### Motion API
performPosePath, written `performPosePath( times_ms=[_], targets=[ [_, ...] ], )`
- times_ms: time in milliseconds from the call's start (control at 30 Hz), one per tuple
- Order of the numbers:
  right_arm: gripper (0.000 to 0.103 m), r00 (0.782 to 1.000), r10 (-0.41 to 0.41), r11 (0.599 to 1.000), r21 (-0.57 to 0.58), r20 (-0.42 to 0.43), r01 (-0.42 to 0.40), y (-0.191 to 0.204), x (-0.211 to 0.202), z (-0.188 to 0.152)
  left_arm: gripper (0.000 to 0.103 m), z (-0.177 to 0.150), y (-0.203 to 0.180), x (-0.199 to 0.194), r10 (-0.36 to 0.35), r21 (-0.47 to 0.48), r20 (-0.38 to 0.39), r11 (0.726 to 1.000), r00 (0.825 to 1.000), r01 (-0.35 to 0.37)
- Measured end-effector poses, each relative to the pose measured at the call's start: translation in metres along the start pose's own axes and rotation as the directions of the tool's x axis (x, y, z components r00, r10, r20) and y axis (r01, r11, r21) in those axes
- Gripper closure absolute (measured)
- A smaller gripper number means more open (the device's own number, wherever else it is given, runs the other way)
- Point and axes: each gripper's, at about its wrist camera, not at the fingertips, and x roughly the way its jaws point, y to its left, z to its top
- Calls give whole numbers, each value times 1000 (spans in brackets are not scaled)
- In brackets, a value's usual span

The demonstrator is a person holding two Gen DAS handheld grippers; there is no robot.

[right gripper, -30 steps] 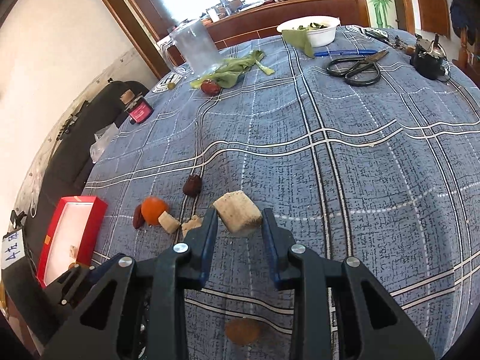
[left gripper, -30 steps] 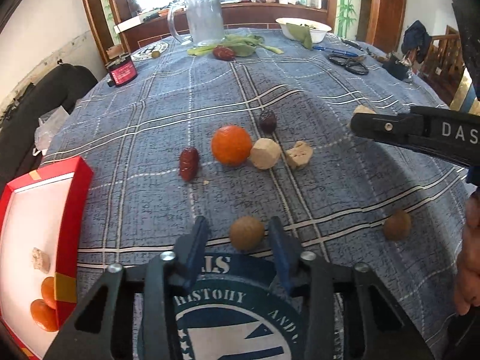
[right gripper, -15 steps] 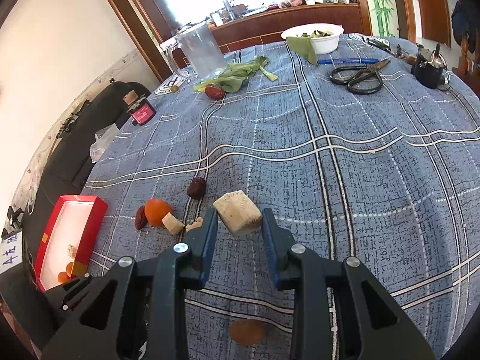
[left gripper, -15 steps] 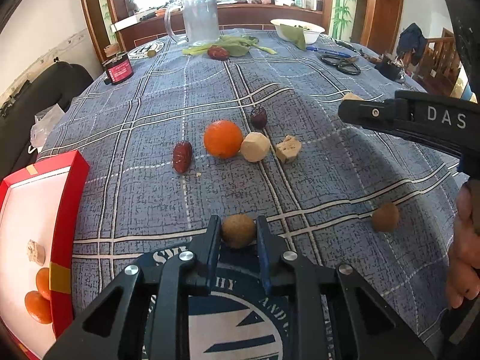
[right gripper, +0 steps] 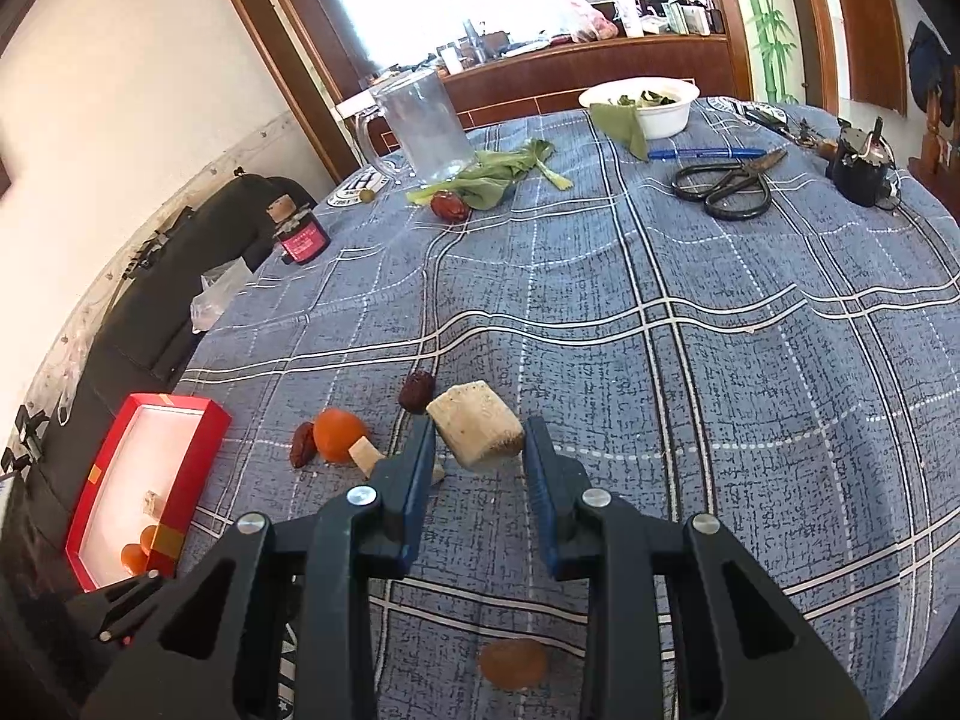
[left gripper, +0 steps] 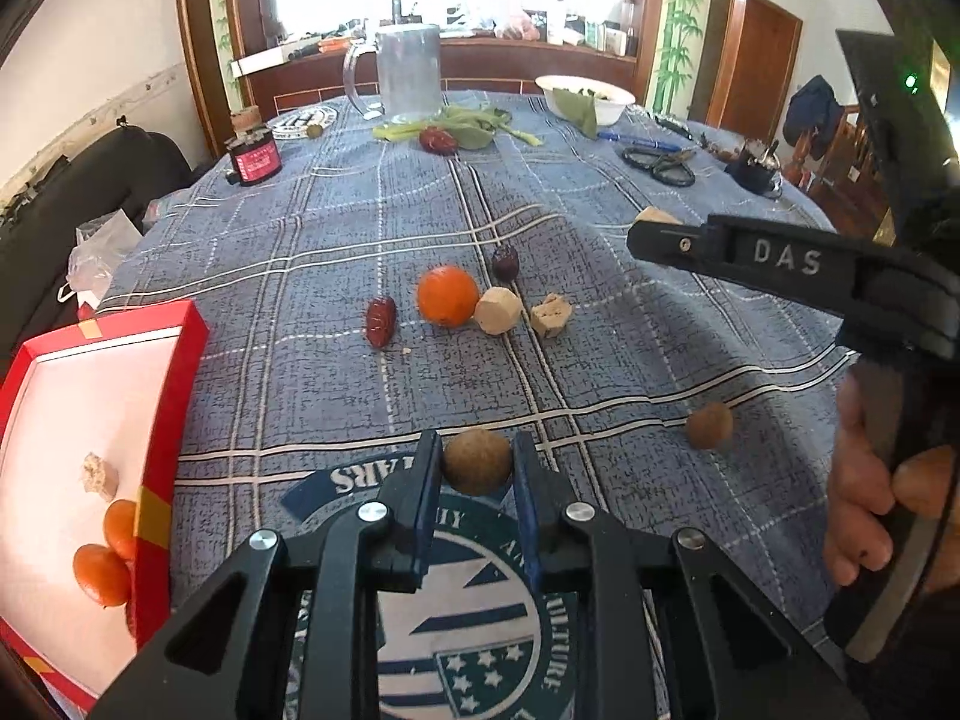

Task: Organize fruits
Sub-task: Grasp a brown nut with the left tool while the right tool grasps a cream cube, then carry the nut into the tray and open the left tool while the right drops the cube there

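Observation:
My left gripper point(left gripper: 477, 465) is shut on a round brown fruit point(left gripper: 477, 461), held just above the blue plaid cloth. My right gripper point(right gripper: 478, 441) is shut on a pale beige chunk point(right gripper: 477, 432) held above the table; it shows from the side in the left wrist view point(left gripper: 660, 234). On the cloth lie an orange point(left gripper: 447, 294), a red date point(left gripper: 381, 320), a dark date point(left gripper: 505, 261), two beige pieces point(left gripper: 497, 310) and another brown fruit point(left gripper: 709, 425). A red box point(left gripper: 162, 414) at the left holds small oranges point(left gripper: 102, 575) and a beige piece point(left gripper: 98, 473).
At the far end stand a glass pitcher point(left gripper: 408, 77), a white bowl point(left gripper: 585, 97), green leaves point(left gripper: 468, 123) with a red fruit point(left gripper: 438, 140), a small dark jar point(left gripper: 255, 159), scissors point(right gripper: 723, 189), a blue pen point(right gripper: 702, 152) and a black object point(right gripper: 858, 168). A dark sofa point(right gripper: 198, 276) lies left of the table.
My left gripper closed on the round brown fruit and lifted it slightly. My right gripper kept hold of the beige chunk and rose a little.

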Motion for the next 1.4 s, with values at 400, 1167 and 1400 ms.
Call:
performPosePath(
  times_ms=[400,1167,1400],
  targets=[
    [71,998,16,998,-66,60,-12,18,-9,-4,81,-3,30,-37,3,-61,77,998,997,2],
    [71,989,138,968,-218,48,-125,122,-2,-39,81,-38,180,-104,197,-317,199,940,960,-127],
    [71,978,210,928,-316,10,-197,196,7,-44,81,-53,219,-108,249,-392,185,906,951,-161]
  ],
)
